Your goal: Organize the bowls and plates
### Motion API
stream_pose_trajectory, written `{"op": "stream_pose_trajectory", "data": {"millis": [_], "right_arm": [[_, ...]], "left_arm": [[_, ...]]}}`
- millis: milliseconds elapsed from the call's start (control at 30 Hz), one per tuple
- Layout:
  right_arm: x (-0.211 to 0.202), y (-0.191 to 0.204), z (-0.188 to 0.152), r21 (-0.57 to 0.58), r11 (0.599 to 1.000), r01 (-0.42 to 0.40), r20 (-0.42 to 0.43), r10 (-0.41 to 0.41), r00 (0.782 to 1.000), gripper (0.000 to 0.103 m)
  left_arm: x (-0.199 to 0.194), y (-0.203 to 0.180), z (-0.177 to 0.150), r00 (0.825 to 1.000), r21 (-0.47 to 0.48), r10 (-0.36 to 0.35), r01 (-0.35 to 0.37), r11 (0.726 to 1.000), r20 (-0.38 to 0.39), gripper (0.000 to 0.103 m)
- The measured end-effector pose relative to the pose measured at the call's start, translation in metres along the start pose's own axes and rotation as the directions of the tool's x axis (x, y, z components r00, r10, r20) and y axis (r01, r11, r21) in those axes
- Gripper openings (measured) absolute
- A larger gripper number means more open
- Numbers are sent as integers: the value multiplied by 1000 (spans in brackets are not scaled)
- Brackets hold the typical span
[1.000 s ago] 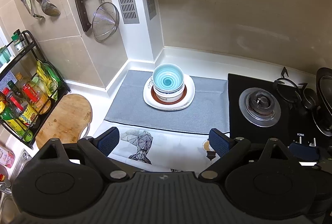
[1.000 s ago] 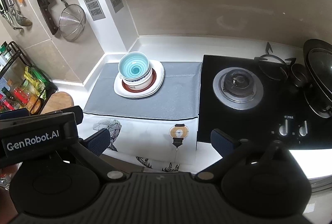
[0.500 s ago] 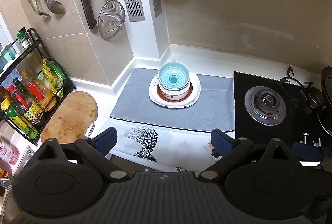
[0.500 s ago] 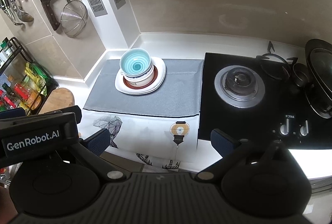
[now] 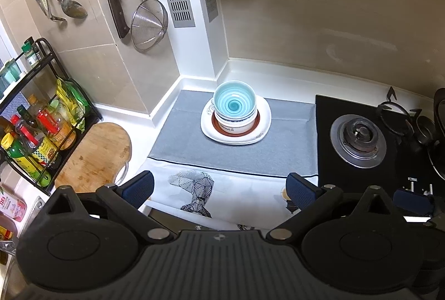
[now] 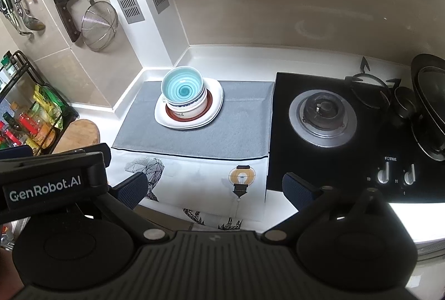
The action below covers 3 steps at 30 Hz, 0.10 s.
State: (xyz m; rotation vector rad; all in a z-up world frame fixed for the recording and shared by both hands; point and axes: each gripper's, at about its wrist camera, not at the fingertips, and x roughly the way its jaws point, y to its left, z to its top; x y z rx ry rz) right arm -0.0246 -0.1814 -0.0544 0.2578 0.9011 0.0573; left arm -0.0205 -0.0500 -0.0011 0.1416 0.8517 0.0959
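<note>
Looking along my left gripper (image 5: pixel 219 187), its jaws are opening with nothing between them; the bowls (image 5: pixel 235 110) sit stacked on plates (image 5: pixel 262 130), well ahead. From my right gripper (image 6: pixel 214 188), also spread empty, stacking looks done; next I'd check alignment.

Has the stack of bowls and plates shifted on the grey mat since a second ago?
No. The stack sits at the same spot on the grey mat, near its back edge by the wall corner; only its place in the picture changed.
</note>
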Motion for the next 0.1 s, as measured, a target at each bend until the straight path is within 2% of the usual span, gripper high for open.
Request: {"op": "stream_pose_trajectory", "data": {"millis": [100], "right_arm": [[9, 4, 3, 7, 1000, -15, -19, 15, 1000, 103]], "left_arm": [[7, 4, 3, 1000, 6, 10, -10, 1000, -1, 101]]}}
